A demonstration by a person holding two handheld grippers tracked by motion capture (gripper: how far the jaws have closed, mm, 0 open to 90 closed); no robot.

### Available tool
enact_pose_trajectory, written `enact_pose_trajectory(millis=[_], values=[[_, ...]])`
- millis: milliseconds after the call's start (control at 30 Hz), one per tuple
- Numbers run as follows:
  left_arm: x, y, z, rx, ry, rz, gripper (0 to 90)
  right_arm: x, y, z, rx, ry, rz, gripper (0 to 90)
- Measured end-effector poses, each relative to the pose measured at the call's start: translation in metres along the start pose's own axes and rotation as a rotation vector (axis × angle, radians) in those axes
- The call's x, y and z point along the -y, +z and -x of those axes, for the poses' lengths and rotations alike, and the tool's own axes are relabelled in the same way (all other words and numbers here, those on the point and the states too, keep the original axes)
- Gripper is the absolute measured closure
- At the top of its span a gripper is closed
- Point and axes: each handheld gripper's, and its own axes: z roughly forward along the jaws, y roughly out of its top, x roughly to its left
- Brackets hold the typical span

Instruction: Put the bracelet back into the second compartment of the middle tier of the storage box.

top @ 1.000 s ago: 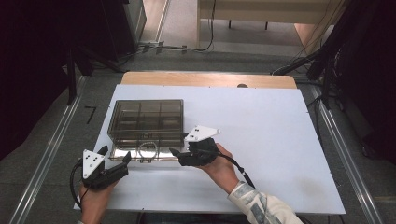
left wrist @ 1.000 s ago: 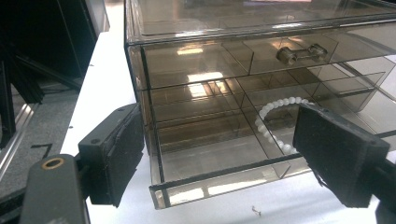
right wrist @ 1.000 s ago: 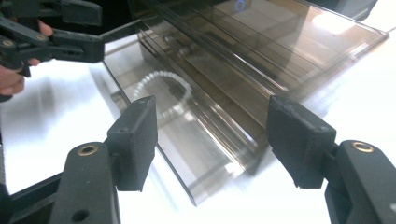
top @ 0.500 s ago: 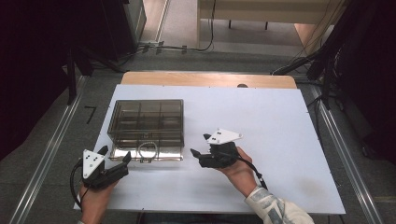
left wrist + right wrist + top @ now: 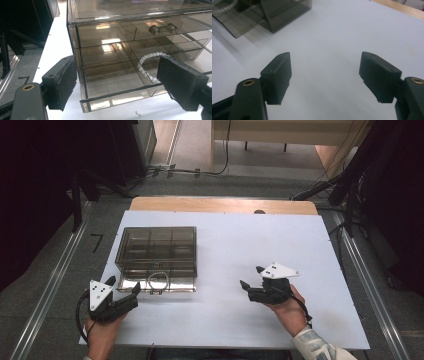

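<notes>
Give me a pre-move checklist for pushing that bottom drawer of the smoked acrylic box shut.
1. Bracelet lies fully inside the drawer: ok, the white beads sit in a compartment behind the front wall.
2. Bottom drawer is pulled out: ok, its front wall stands forward of the organizer box.
3. Left tool is open and lined up: ok, the jaws straddle the drawer's front left corner without touching it.
4. Right tool is clear of the box: ok, open over bare table.
5. Upper drawer with the knob handle is shut: ok.
6. Box braced against sliding: not ok, nothing holds it.
</notes>
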Motion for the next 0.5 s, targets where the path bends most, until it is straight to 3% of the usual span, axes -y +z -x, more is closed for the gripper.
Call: enact_pose_trajectory(millis=[167, 500], values=[[0.000, 0.001, 0.001, -0.003, 0.004, -0.001, 17.3, 0.013, -0.010, 0.017, 0.040, 0.031, -0.017, 22.8], [0.001, 0.001, 0.000, -0.012, 0.002, -0.001, 17.3, 0.030, -0.025, 0.039, 0.100, 0.056, -0.031, 22.5]])
